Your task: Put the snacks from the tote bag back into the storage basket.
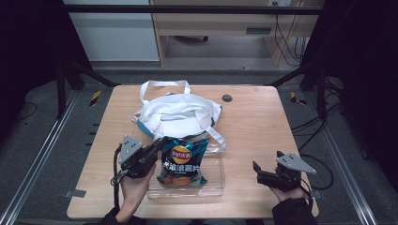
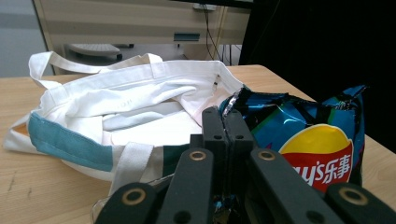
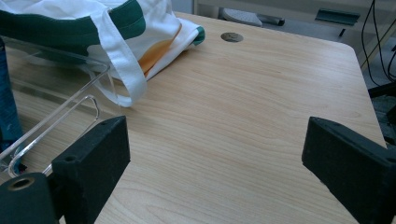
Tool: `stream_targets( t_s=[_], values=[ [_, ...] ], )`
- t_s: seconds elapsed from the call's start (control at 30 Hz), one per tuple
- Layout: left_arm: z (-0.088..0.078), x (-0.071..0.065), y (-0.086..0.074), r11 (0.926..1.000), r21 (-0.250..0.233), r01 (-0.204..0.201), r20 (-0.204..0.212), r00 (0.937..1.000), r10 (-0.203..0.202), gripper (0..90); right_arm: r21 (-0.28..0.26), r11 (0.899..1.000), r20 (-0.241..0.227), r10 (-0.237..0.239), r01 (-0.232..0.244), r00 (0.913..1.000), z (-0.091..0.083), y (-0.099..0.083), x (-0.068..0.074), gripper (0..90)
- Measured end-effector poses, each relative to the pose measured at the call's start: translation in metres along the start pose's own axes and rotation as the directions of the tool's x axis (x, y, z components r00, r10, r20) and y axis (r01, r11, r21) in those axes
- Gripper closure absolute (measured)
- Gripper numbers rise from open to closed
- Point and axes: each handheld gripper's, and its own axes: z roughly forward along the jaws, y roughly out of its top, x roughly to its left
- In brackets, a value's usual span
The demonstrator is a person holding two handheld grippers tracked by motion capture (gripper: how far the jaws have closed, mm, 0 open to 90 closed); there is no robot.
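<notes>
A blue Lay's chip bag [image 1: 183, 161] stands tilted in a clear plastic tray [image 1: 211, 187] near the table's front edge. My left gripper [image 1: 162, 143] is shut on the bag's upper left corner. In the left gripper view the jaws [image 2: 226, 119] pinch the crimped top edge of the chip bag [image 2: 317, 149]. A white tote bag [image 1: 178, 115] with teal trim lies just behind the tray, its mouth slack. My right gripper [image 1: 257, 169] rests open at the front right, with bare wood between its jaws [image 3: 215, 154].
The tote bag's strap [image 3: 121, 70] drapes over the clear tray's rim [image 3: 70, 112]. A round dark grommet [image 1: 227, 98] sits in the wooden table [image 1: 263, 126] at the back. Desks and cables stand beyond the far edge.
</notes>
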Motion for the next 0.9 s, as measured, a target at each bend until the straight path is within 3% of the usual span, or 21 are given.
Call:
stream_targets(
  t_s=[0.47, 0.9],
  values=[
    [0.029, 0.009, 0.000, 0.9995, 0.013, 0.030, -0.056, 0.9980, -0.030, 89.2, 0.004, 1.000, 0.001, -0.004, 0.004, 1.0000, 0.002, 0.000, -0.001, 8.0],
    [0.039, 0.017, -0.003, 0.9995, 0.007, 0.031, -0.041, 0.9987, -0.031, 88.7, 0.009, 1.000, -0.001, 0.000, 0.000, 1.0000, 0.003, 0.000, 0.001, 8.0]
  ],
)
